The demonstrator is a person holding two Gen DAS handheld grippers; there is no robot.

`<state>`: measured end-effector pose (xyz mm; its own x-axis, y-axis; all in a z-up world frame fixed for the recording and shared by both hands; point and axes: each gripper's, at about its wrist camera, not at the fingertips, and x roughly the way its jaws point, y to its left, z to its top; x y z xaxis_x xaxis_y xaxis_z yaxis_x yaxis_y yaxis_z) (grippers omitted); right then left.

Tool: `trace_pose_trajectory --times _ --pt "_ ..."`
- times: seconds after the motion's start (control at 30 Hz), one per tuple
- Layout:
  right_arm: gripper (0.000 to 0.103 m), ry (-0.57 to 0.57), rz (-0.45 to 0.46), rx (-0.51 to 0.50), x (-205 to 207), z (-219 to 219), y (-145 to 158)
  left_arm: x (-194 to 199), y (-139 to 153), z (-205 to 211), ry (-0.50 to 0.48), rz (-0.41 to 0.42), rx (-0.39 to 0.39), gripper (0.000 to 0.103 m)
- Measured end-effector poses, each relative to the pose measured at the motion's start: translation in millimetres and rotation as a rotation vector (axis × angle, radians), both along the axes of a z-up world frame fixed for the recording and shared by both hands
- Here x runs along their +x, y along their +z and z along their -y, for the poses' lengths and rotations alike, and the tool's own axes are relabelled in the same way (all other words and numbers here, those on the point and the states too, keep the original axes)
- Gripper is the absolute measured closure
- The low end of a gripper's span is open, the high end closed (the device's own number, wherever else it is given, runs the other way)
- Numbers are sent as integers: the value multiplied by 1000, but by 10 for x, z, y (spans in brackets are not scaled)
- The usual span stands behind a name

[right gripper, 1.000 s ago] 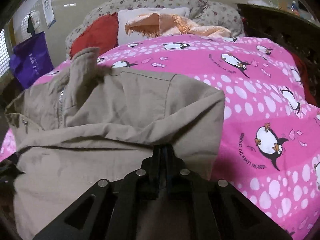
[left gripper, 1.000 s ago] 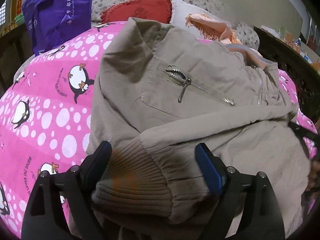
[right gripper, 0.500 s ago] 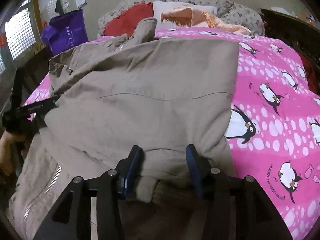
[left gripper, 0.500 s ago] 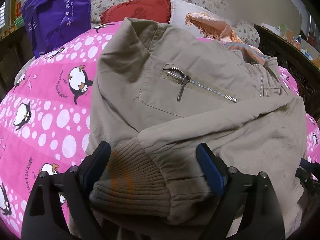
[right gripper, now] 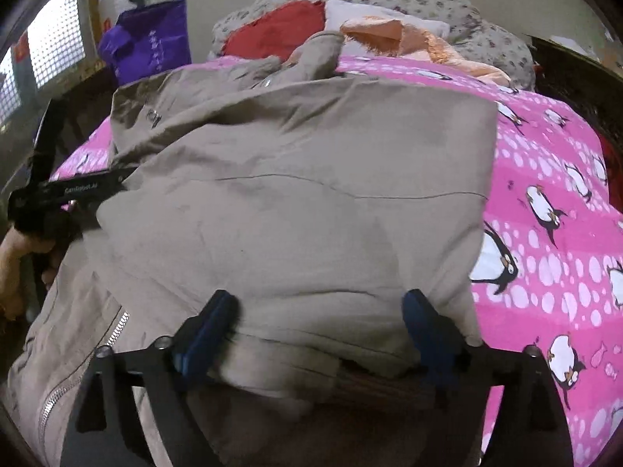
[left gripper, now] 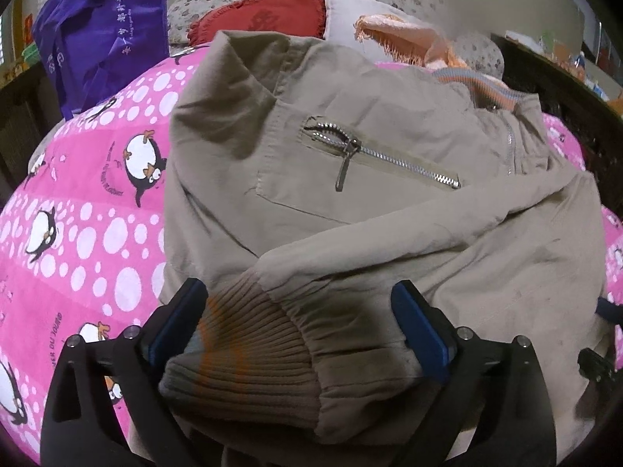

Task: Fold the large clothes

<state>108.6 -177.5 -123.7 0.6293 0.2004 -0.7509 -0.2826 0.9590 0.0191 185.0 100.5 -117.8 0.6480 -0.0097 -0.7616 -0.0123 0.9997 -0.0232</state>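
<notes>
Left hand-held gripper [left gripper: 296, 323]: jaws apart, just been opening a bit wider, ribbed knit cuff [left gripper: 249, 346] of the beige jacket [left gripper: 350, 210] lying loose between the blue pads, not pinched. Reads as a release after laying the sleeve across the body. Jacket sits on the bed, on a pink penguin quilt [left gripper: 78, 233], chest pocket zipper [left gripper: 373, 155] facing up, collar pointing toward the pillows. Sleeve folded over the front, likely to narrow the garment before the next fold.

Purple bag [left gripper: 105, 31] back left has white characters, too small to read. Quilt has print beside the penguins, partly legible as "DU JOUR", rest unclear. Red cushion [left gripper: 268, 11] has a faint mark, unreadable.

Right hand-held gripper [right gripper: 319, 319]: jaws spread, just been opening from a closed pinch, folded jacket edge resting between the pads with no squeeze on it now. Looks like the fold was just dropped here. In the right wrist view the jacket panel [right gripper: 311, 194] lies flat and squared over the rest, right edge lined up along the quilt. Far left of that view shows the left tool's black arm with white lettering, looks like "GenRobot.AI", and the person's hand [right gripper: 15, 249] under it.

Judgement: side folds in, bottom-to-top fold still to do.
</notes>
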Motion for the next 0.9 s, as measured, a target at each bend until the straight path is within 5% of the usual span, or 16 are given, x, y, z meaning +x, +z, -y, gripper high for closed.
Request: trace_pose_trajectory --times 0.07,0.4,0.5,0.57,0.7,0.9 --pt "0 24 -7 -7 13 -46 -31 7 -3 2 -1 -1 1 6" --pt "0 34 -27 19 64 -24 -31 19 -4 2 -10 -6 3 3" --pt "5 38 -96 -1 -20 -14 124 -14 61 43 -64 -33 70 3" --pt "11 28 -107 -6 -256 122 379 -146 191 -3 -74 -30 102 3" --pt "9 32 -123 118 -900 571 766 -555 472 -282 -137 6 27 3" --pt "9 65 -156 190 -1813 870 775 -1186 609 -658 -153 -54 83 3"
